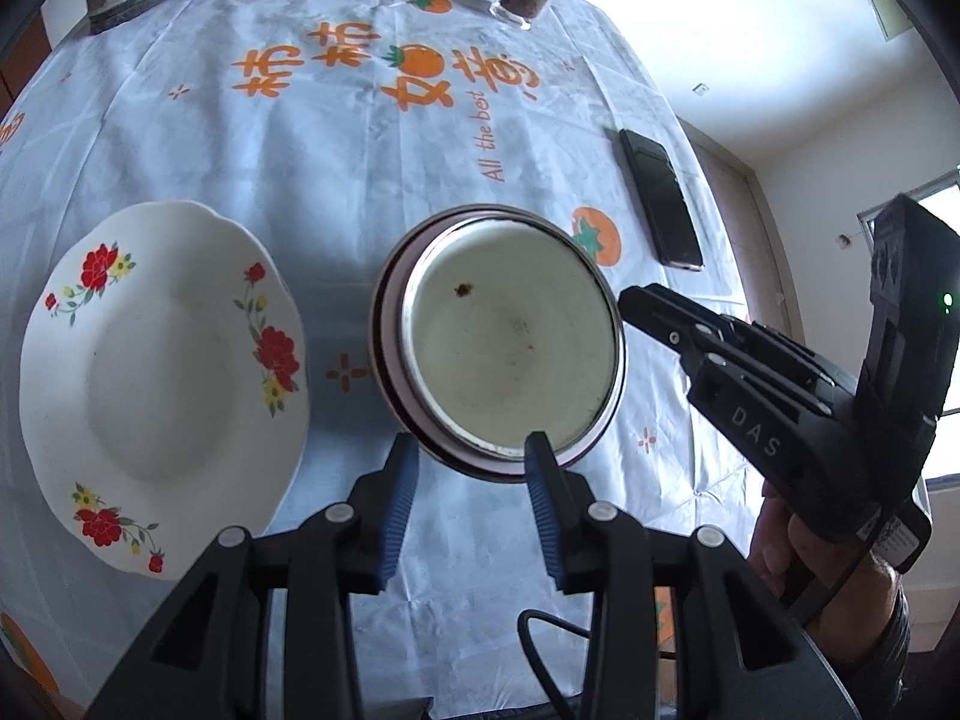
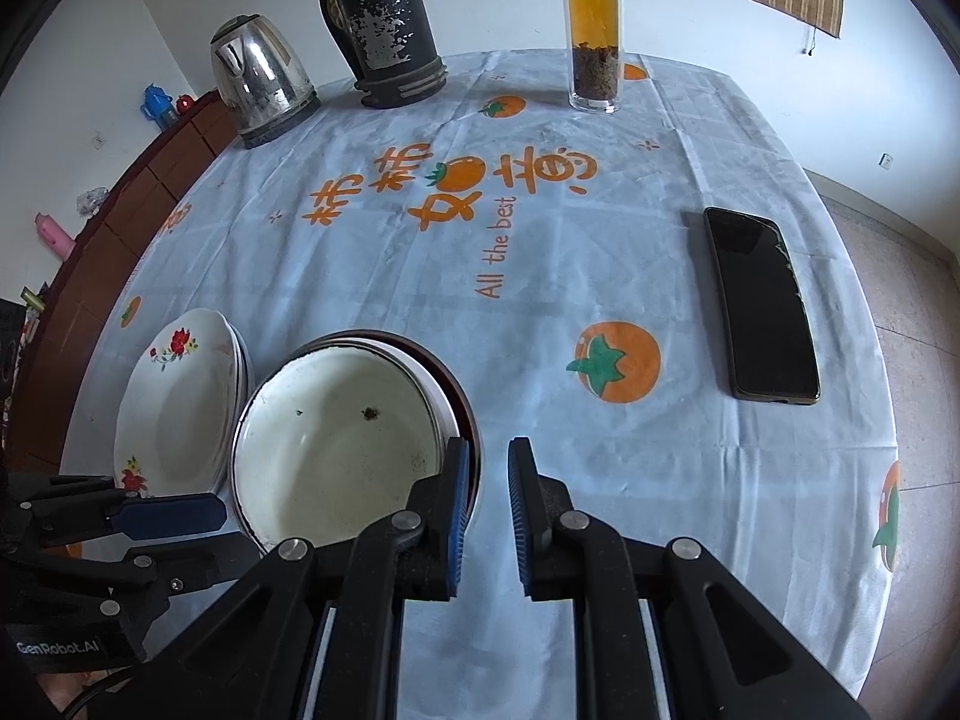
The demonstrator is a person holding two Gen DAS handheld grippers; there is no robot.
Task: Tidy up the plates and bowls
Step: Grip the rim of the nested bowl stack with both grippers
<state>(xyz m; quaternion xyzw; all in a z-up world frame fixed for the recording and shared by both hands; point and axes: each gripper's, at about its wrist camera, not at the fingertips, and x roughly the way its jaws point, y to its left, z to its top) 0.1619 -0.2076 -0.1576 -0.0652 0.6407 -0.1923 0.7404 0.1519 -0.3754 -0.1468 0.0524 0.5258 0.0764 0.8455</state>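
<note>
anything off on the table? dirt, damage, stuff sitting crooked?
Yes. The white bowl has a dark brown speck and faint stains inside, so it looks unwashed. It sits off-centre in the dark-rimmed bowl beneath it. The phone screen seems cracked near its right edge. Nothing is spilled.

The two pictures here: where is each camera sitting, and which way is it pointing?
Left wrist view: rides the left gripper, looking steeply down on the nested bowls with the flowered plate beside; shows its own blue-padded fingers, the right gripper and a hand.
Right wrist view: rides the right gripper, looking down across the tablecloth to the kettle; shows its own fingers and the left gripper.
Shared: bowls, plate, phone, tea bottle.
</note>
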